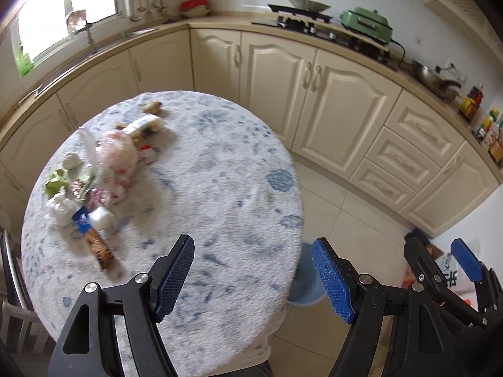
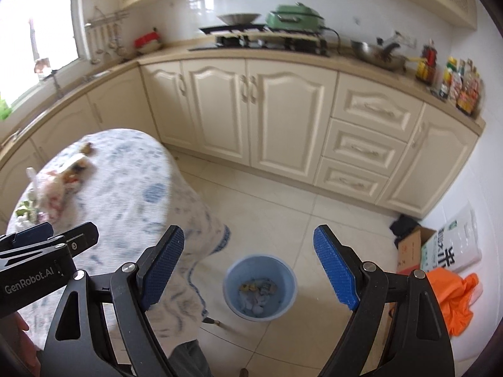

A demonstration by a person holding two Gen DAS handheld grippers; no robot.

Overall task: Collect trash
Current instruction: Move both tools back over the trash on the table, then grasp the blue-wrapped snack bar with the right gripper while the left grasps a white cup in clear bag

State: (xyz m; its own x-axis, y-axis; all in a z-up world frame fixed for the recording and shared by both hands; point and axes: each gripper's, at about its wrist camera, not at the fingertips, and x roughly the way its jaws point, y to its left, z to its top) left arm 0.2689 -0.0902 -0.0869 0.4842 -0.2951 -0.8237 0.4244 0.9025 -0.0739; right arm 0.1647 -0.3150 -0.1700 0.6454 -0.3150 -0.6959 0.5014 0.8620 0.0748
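- The left gripper (image 1: pixel 253 278) is held above the near edge of a round table (image 1: pixel 220 169); its blue-padded jaws are spread wide, with nothing between them.
- The right gripper (image 2: pixel 248 270) is held over the tiled floor (image 2: pixel 283 207) beside the table; its jaws are likewise spread apart and nothing is gripped.
- A heap of trash (image 1: pixel 103 169) is seen on the far left part of the flowered tablecloth: wrappers, a crumpled plastic bag, white tissue and a brown snack packet. It is well apart from both grippers.
- A light blue bin (image 2: pixel 260 286) is seen on the floor just beside the table, framed between the right gripper's jaws. Some scraps are already lying at its bottom.
- Cream cabinets (image 2: pixel 251 119) are seen behind the table, with a stove (image 2: pixel 261 39) on the counter.
- An orange bag (image 2: pixel 452 298) and a cardboard box (image 2: pixel 410 248) are seen on the floor at the right.
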